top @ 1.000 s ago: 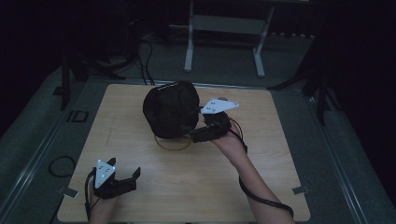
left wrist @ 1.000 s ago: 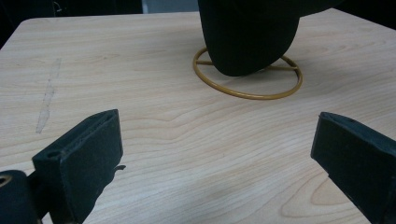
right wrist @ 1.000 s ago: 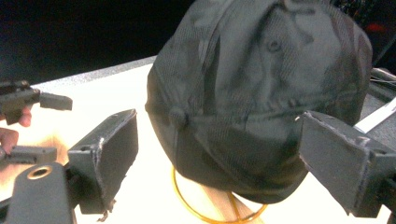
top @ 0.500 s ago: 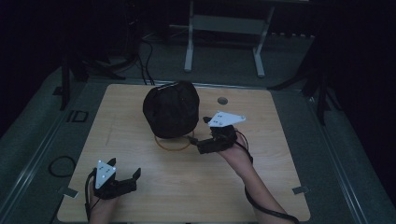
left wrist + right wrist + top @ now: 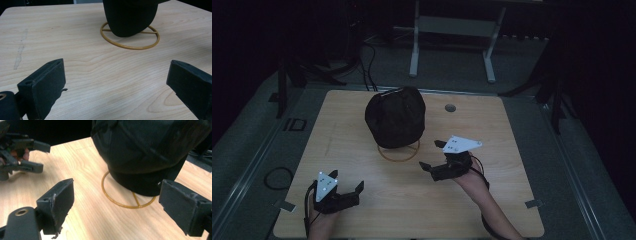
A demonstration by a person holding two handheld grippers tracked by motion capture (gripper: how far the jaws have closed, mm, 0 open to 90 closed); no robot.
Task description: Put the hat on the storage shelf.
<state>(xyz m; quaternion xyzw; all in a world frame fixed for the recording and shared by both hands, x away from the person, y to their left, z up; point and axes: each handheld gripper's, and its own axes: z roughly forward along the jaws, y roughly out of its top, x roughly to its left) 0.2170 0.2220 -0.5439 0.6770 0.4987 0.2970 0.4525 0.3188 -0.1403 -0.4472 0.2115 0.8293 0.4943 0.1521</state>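
Black cap sits on its gold wire stand mid-surface; my right tool, spread and empty, faces it. I could tip the light stand by nudging carelessly.

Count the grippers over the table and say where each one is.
2. The left gripper is over the table's near left corner, jaws open. The right gripper is right of the black hat on its gold ring stand, jaws open.
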